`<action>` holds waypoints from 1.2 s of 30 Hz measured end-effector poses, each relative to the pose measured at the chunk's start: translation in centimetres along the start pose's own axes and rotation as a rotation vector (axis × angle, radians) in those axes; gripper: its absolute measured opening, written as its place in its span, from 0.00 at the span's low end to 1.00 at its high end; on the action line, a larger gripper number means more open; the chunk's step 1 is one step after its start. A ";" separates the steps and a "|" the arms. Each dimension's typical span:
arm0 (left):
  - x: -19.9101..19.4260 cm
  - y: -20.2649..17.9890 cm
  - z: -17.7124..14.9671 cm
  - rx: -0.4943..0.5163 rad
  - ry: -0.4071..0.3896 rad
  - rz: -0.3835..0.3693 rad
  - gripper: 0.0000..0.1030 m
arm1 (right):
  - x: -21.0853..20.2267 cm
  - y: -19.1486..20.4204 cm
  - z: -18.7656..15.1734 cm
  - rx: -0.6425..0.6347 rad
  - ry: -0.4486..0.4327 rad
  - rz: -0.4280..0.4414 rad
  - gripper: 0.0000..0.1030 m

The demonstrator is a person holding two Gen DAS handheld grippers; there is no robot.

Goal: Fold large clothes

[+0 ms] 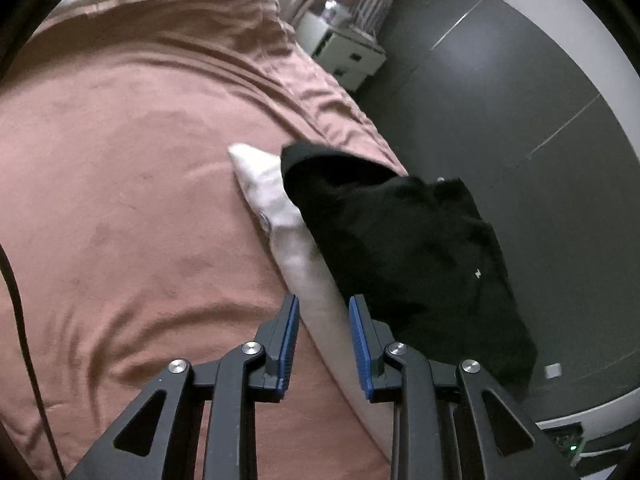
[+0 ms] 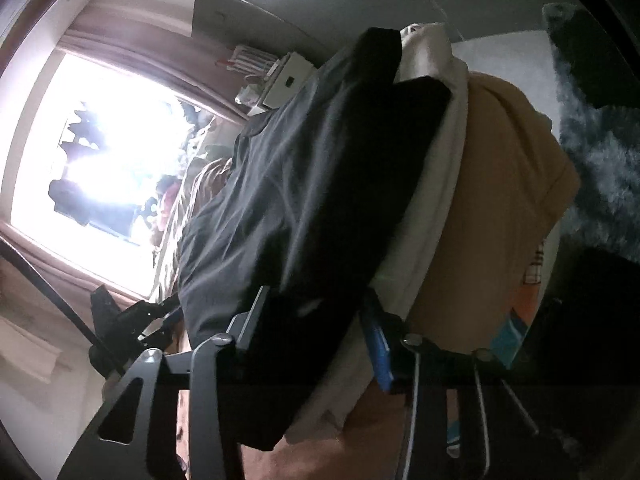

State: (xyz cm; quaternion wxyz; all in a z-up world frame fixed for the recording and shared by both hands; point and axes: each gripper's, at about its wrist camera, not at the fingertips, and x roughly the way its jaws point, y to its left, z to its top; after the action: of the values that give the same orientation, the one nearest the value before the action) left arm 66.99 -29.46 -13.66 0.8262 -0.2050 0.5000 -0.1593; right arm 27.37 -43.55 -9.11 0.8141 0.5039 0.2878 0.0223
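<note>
A folded black garment lies on a folded white garment at the right edge of the bed. My left gripper is open and empty, just short of the white garment's near edge. In the right wrist view the black garment tops a stack over the white garment and an orange-tan garment. My right gripper has its jaws around the near end of the black garment. The cloth hides its left finger; the blue right pad shows.
The bed has a pink-brown cover. A dark grey floor lies right of it, with a white nightstand at the bed's head. A bright window and my left gripper show in the right wrist view. A dark shaggy rug is at right.
</note>
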 end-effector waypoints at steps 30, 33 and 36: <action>-13.8 -2.8 -7.4 0.166 -0.004 -0.059 0.71 | -12.6 11.5 -5.2 -0.226 -0.072 -0.259 0.85; -16.9 -2.7 -9.0 0.151 -0.023 -0.093 0.81 | -15.4 12.9 -6.6 -0.248 -0.070 -0.237 0.96; -19.7 -2.7 -10.5 0.156 -0.017 -0.095 0.82 | -17.9 13.5 -8.5 -0.272 -0.069 -0.234 1.00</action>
State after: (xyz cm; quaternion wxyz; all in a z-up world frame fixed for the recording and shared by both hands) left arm 48.63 -24.49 -1.73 0.8354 -0.1649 0.4686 -0.2351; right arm 11.69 -35.90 7.40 0.8812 0.3526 0.3108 -0.0512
